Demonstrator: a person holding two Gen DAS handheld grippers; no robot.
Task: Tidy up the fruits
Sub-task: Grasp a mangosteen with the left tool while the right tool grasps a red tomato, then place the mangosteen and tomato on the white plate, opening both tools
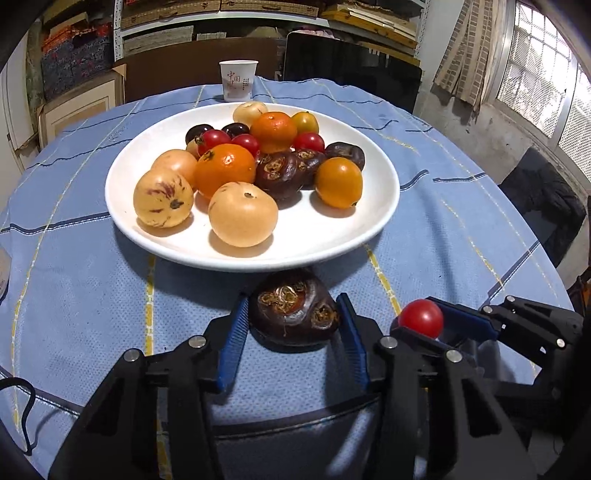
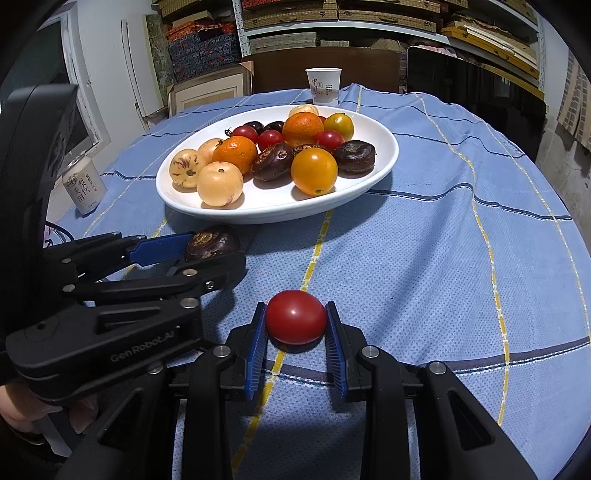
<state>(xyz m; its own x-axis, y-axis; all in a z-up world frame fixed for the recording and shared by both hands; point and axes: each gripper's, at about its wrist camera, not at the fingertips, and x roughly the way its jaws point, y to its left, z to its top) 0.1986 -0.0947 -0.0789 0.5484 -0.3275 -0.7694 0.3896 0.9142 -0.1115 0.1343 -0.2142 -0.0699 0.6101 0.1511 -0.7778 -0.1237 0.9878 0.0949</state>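
A dark brown, knobbly water chestnut (image 1: 293, 308) sits on the blue checked cloth (image 1: 443, 229) of the desk, just in front of the near rim of the wide white plate (image 1: 258, 254). The left tongs (image 1: 293, 321) are clenched on it, their blue ribbed pads pressing its two sides. From the right wrist view the same chestnut (image 2: 212, 242) shows at the tip of the left tongs (image 2: 207, 251), close beside the plate (image 2: 273, 214).

To its right, a small round red cherry tomato (image 2: 295, 321) rests on the cloth with the right tongs (image 2: 295, 325) grasping it, both blue pads against its flanks. In the left wrist view this tomato (image 1: 421, 318) appears between the fingers of the right tongs (image 1: 424, 325), near the left tongs but apart from them.

On the plate lies a heap of fruit: two orange mandarins (image 1: 224, 170), pale yellow striped melon-like fruits (image 1: 163, 197), yellow-orange tomatoes (image 1: 338, 182), several red cherry tomatoes (image 1: 308, 141) and more dark water chestnuts (image 1: 279, 175). A few dark round fruits at the back are too small to name surely.

Behind the plate, at the far edge of the desk, stands a white paper cup with red print (image 1: 238, 80). A pale drinks can (image 2: 84, 188) stands on the cloth to the left of the plate. Shelves stacked with flat boxes (image 2: 332, 14) fill the background.
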